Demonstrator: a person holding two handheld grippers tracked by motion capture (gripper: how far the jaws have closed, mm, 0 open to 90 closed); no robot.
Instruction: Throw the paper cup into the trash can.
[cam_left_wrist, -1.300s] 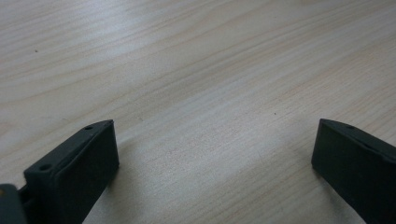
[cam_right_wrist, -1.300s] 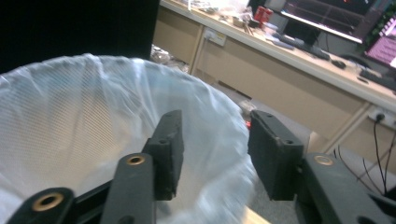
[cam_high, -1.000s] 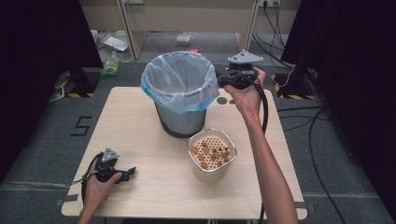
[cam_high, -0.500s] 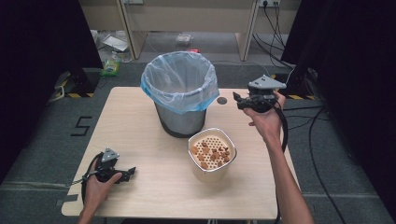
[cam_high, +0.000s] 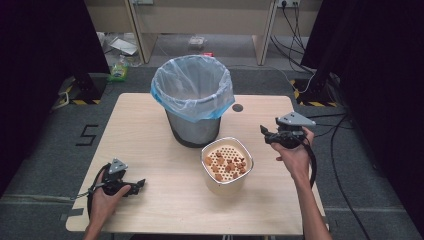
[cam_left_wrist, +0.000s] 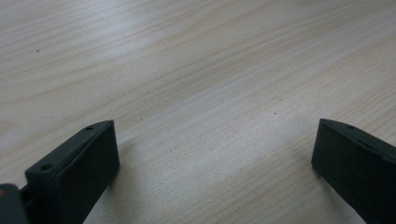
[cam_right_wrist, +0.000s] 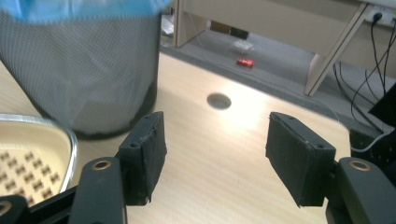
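While the left gripper (cam_high: 141, 183) is lying released left of the bowl (cam_high: 226, 163), the right gripper (cam_high: 263, 133) is hovering just right of it, its empty jaws just opening

A green bottle (cam_high: 119, 70) is seen on the grey floor (cam_high: 45, 145) beyond the table's (cam_high: 150, 150) far left corner; a small red can (cam_high: 208, 54) and scattered papers (cam_high: 122, 46) lie farther back, black cables (cam_high: 292, 22) trailing at the right
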